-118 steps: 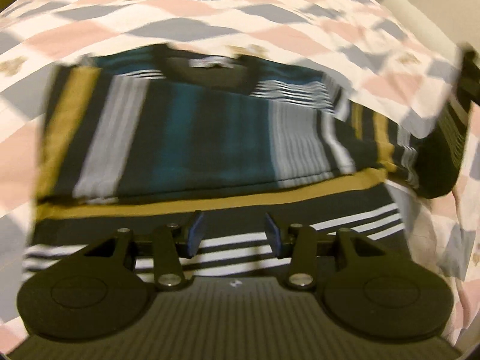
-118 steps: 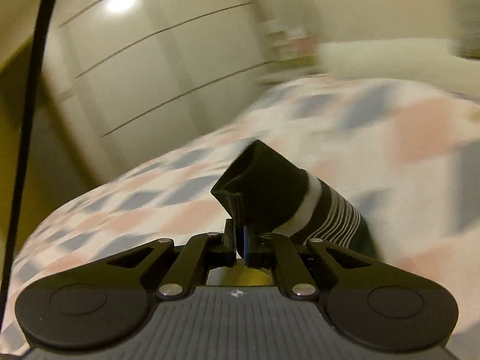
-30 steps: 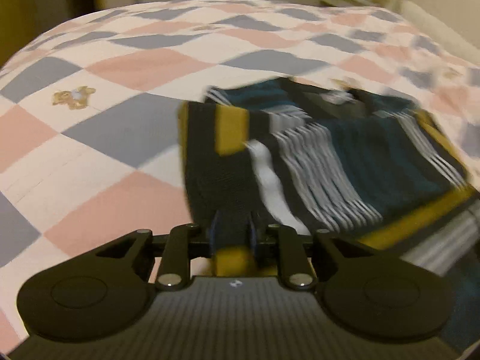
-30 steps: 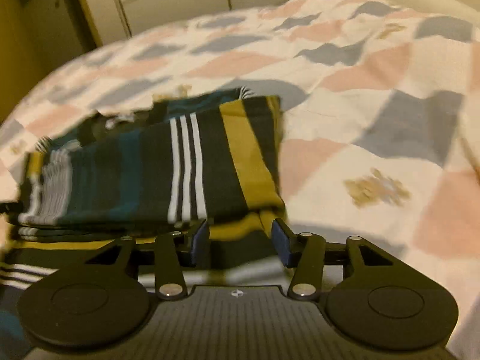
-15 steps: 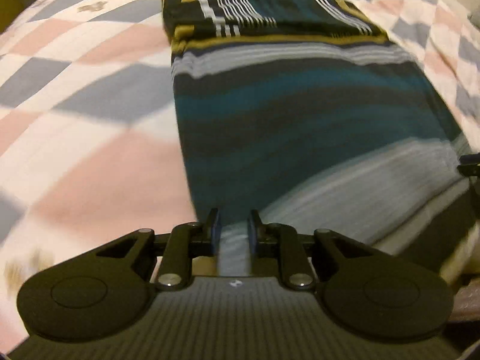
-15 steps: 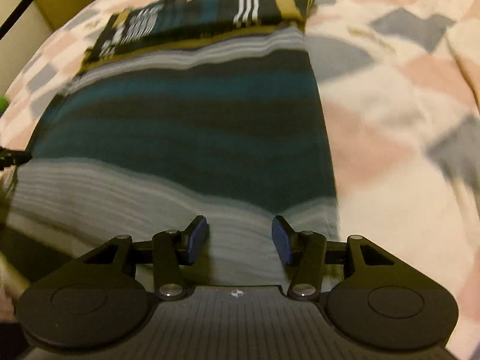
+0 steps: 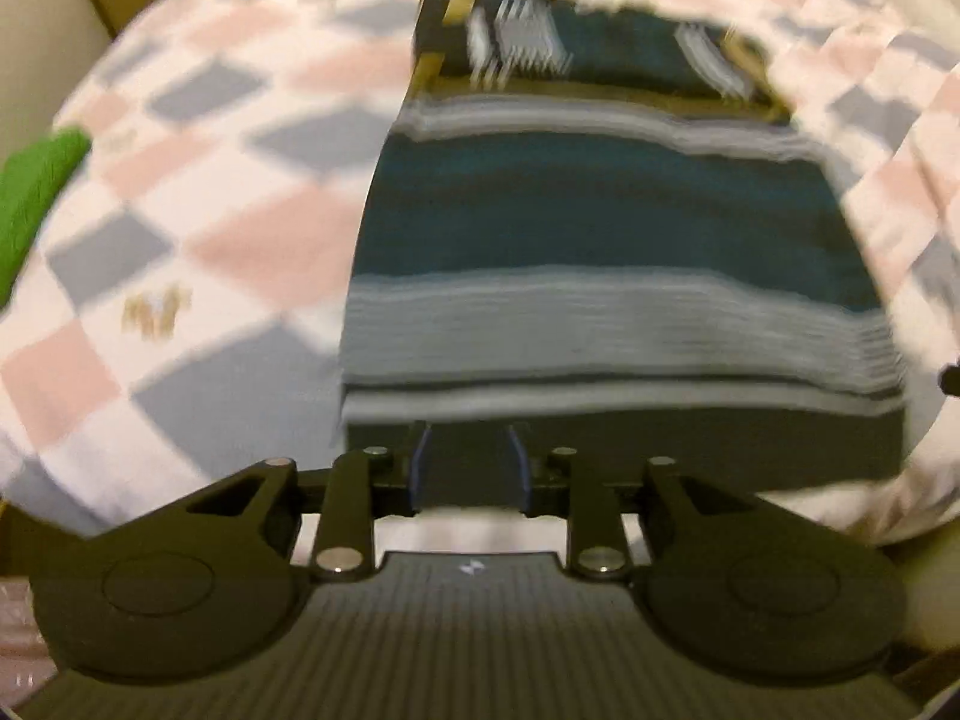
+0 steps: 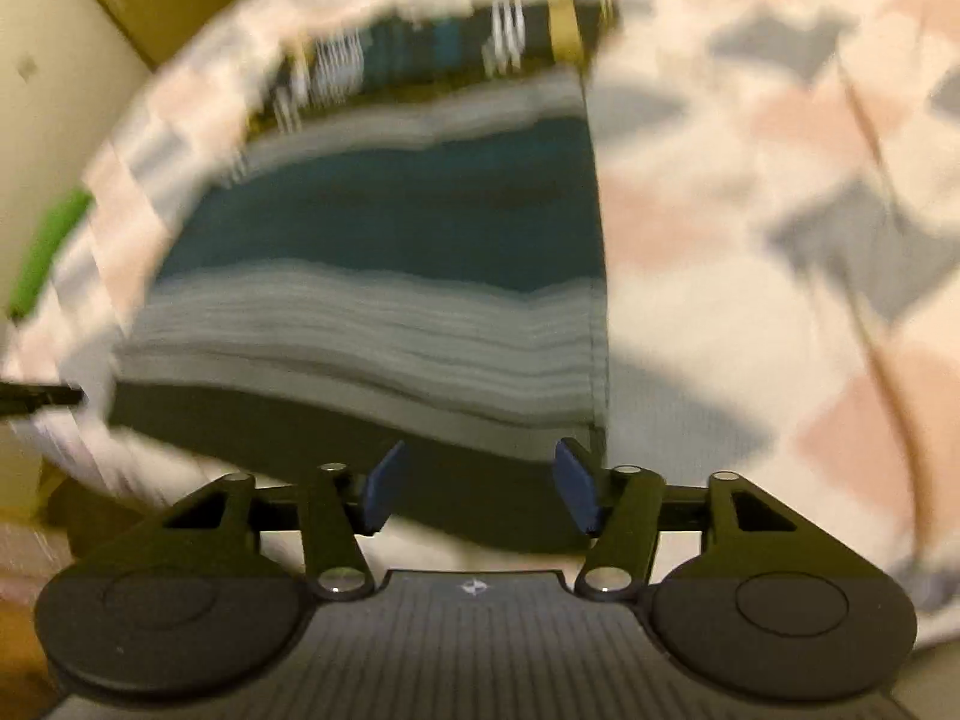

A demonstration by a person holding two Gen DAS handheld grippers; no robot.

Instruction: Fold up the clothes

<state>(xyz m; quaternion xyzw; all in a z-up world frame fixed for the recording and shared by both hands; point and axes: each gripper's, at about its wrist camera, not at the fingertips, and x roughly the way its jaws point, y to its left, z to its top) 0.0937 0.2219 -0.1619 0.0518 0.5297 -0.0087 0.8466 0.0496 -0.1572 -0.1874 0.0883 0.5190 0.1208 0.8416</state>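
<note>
Striped shirt [image 7: 600, 210], folded in at its sides, lies flat on a bedspread [image 7: 240, 138] checked in pink, grey and white, and both wrist views are smeared with motion blur. In the left wrist view, a bright green object [image 7: 33, 192] sits at the far left edge of the frame, past the bed's rim. Right of it the bedspread fills the left third, with a small tan motif [image 7: 153, 309] at mid-left. The shirt takes the centre and right of the frame, running from the top centre down to the bottom centre: yellow and white stripes on dark fabric at its far end, then a teal band, a pale grey band, and a dark hem nearest the camera. The left gripper [image 7: 468, 468] is at the bottom centre above that hem; its jaws are opening, the blue pads stand apart, and nothing is pinched between them. In the right wrist view the same green object [image 8: 48, 246] shows at mid-left, the shirt [image 8: 390, 222] fills the centre, and its right edge runs straight down the middle of the frame with bedspread [image 8: 780, 240] beyond it. The right gripper [image 8: 477, 489] hovers at the bottom centre over the shirt's near right corner, its jaws opening wide and empty.
</note>
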